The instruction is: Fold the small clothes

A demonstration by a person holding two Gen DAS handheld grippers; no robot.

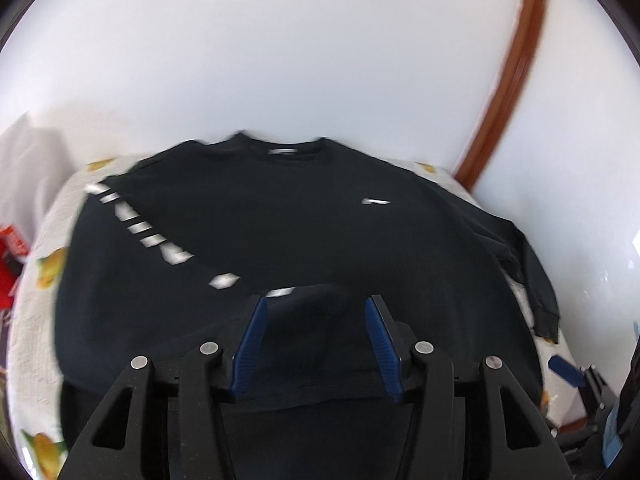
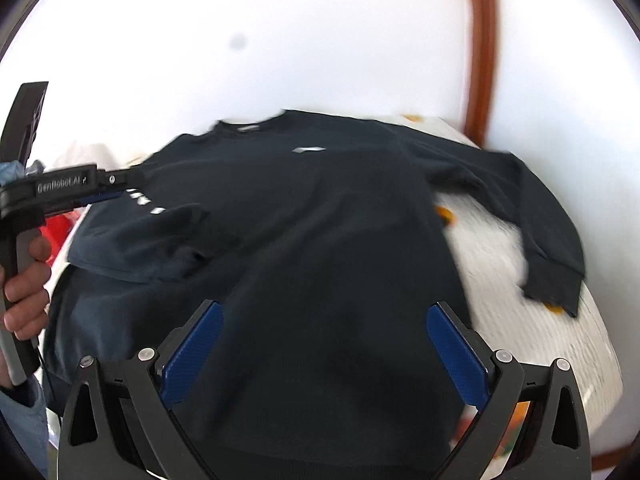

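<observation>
Left wrist view: the black shirt (image 1: 300,220) lies front-up across the cloth-covered table (image 1: 36,320), collar at the far edge. 1 sleeve is already folded in across the chest, the one with the white print (image 1: 160,240); the other sleeve (image 1: 532,280) trails off to the side with its cuff on the cloth. The left gripper (image 1: 316,300) sits low over the hem end with its blue pads apart and nothing pinched. Fabric bunches up between them, but I can't tell if it touches. A red thing (image 1: 10,252) sits off the table's edge.

Right wrist view: the right gripper (image 2: 324,312) is spread wide over the lower body of the shirt, holding nothing. The loose sleeve is out to its side, well apart from the pads. The left gripper shows at the frame edge in the person's hand (image 2: 24,280), beside the folded sleeve (image 2: 152,236).

What could go wrong, I'd guess: both views are smeared with motion, so a fast grab could catch 2 layers, or drag the shirt and undo the folded sleeve. The cloth underneath could also get pinched.
</observation>
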